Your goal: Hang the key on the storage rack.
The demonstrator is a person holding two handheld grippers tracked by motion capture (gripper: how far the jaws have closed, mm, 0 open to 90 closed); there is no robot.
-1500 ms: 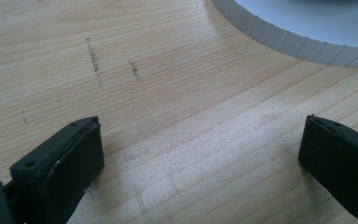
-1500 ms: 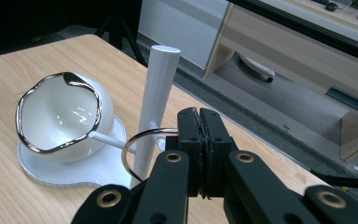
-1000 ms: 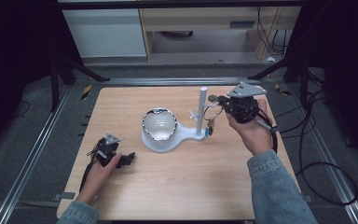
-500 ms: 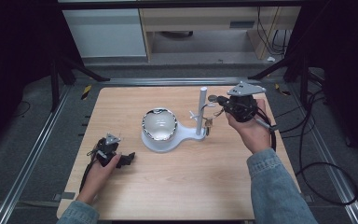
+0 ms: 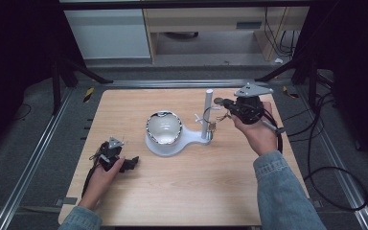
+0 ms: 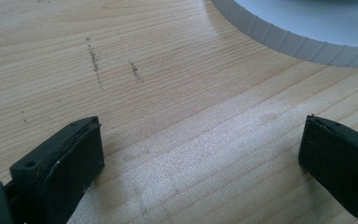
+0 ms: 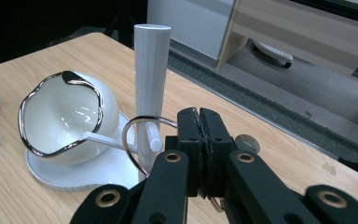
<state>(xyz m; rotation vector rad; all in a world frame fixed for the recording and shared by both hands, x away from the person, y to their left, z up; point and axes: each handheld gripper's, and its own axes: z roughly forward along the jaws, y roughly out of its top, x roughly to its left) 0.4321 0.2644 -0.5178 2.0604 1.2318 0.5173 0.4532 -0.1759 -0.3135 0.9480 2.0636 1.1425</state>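
A white stand carries a chrome-rimmed white bowl and an upright post with thin side pegs. My right gripper is raised just right of the post, shut on a thin metal ring. In the right gripper view, the gripper holds the ring right against the post, and one peg's tip shows inside the loop. A small brass piece hangs below the ring by the post's foot. My left gripper rests on the table at front left, open with nothing between its jaws.
The stand's ribbed base edge lies just ahead of the left gripper. Bare wooden tabletop extends in front of the stand. A metal frame rail runs along the table's left side, and cables trail off to the right.
The right gripper has shifted slightly beside the post with the ring still in it, and the hanging brass piece has risen a little. The left gripper has not moved.
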